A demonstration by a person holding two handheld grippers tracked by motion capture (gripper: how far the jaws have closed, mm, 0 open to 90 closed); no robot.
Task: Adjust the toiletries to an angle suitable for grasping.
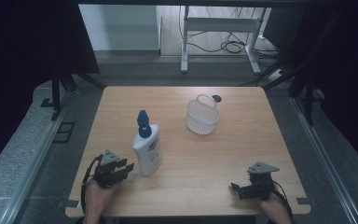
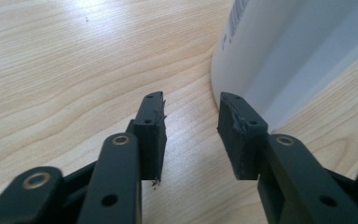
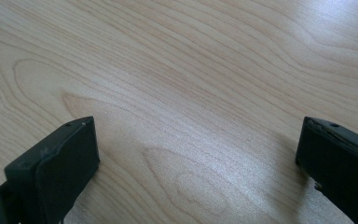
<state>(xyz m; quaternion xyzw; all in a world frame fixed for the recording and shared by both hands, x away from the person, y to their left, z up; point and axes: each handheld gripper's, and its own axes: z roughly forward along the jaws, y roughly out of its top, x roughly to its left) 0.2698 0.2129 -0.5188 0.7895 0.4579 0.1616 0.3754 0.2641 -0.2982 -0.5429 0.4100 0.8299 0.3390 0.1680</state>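
Observation:
A white bottle (image 1: 148, 148) with a blue cap (image 1: 143, 123) stands upright on the wooden table (image 1: 205, 158), left of centre. My left gripper (image 1: 128, 167) sits low at the table's front left, its jaws pointing at the bottle's base. In the left gripper view the bottle (image 2: 284, 51) rises just beyond the right-hand jaw, while my left gripper (image 2: 191, 100) has a bare gap between its pads, so it is open. My right gripper (image 1: 235, 188) rests at the front right. Its jaws stand wide apart over bare wood, open (image 3: 198, 126).
A small white mesh basket (image 1: 202, 115) with a handle stands at the back, right of centre. A dark round hole (image 1: 216, 98) lies in the tabletop behind it. Grey floor, dark frame legs and a white table base surround the table.

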